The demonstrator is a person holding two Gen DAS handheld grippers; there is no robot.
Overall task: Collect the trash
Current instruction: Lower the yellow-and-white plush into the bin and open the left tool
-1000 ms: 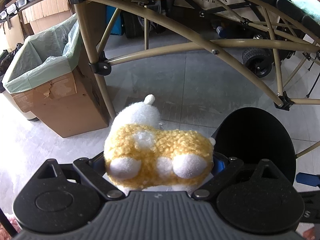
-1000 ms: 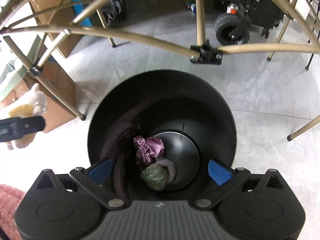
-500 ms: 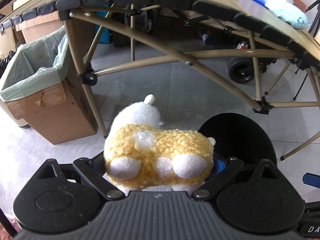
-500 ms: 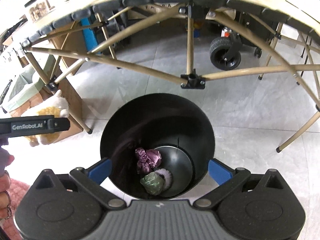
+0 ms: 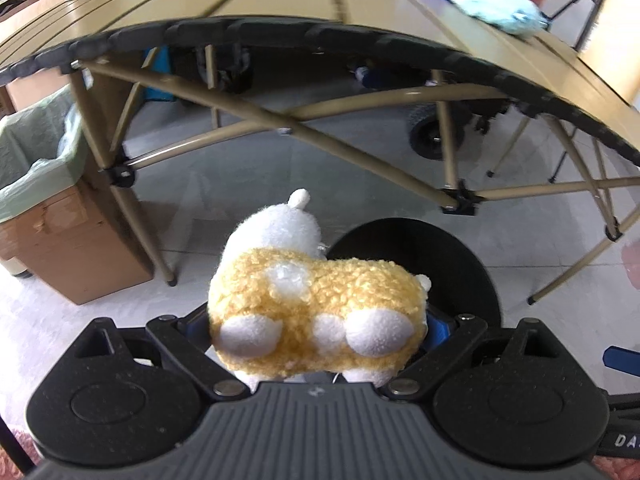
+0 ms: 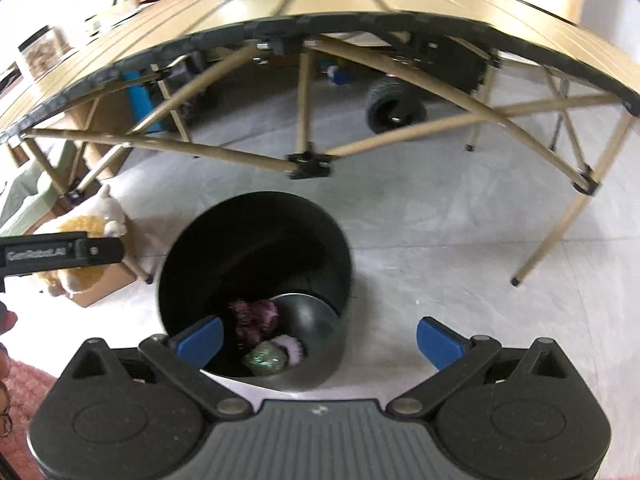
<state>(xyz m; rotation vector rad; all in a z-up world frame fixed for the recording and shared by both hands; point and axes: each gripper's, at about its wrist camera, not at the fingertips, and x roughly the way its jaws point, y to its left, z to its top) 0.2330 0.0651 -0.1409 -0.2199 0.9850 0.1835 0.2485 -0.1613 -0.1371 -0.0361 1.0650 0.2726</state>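
Your left gripper was clamped on the plush toy, the black bin just beyond it. Your right gripper was spread wide and empty, directly above that bin, crumpled trash inside.

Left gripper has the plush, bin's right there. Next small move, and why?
Probably shift the left gripper right, over the black bin. It is shut on the plush, which in the right view hangs left of the bin's rim; the right gripper is open and empty.
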